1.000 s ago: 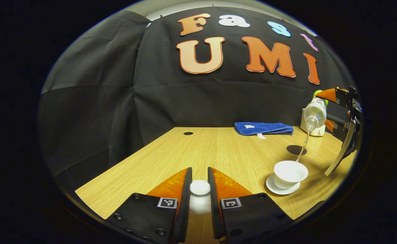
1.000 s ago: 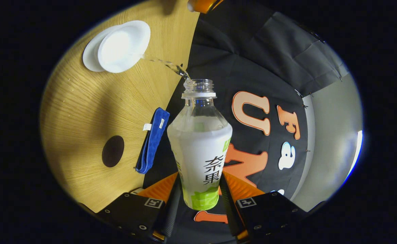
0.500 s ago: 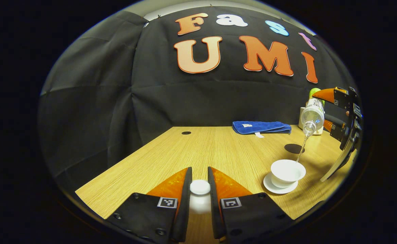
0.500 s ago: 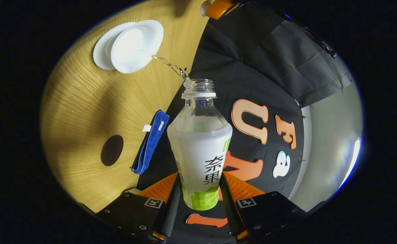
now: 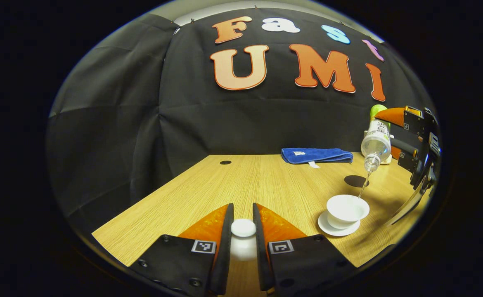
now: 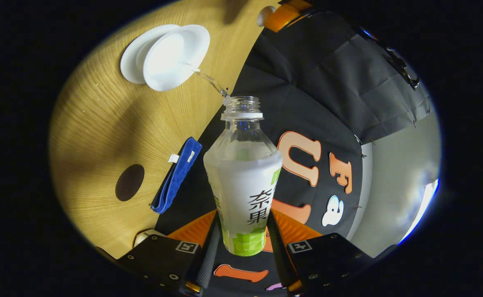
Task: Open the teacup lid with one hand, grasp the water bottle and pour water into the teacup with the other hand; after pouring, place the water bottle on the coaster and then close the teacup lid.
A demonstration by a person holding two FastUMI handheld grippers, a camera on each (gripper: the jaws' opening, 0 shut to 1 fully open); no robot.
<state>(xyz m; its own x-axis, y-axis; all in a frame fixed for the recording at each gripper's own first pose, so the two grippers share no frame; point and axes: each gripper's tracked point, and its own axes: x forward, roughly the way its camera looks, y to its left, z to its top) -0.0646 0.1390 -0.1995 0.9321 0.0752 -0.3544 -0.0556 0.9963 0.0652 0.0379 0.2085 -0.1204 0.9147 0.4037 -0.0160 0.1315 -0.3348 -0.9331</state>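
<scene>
My left gripper is shut on the white knob of the teacup lid, held over the table's near edge. A white teacup stands uncovered on its white saucer at the right. My right gripper is shut on the clear water bottle, which has a white and green label. The bottle is tilted mouth-down above the cup, and a thin stream of water falls into the teacup. A dark round coaster lies behind the cup on the table; the same coaster also lies on the wood in the right gripper view.
A folded blue cloth lies at the back of the wooden table, with a small white object to its right. A small round hole sits at the table's back left. The black cloth wall rises behind the table.
The bottle has tipped further and risen slightly while the water keeps running into the cup. The left gripper has kept the lid in place.
</scene>
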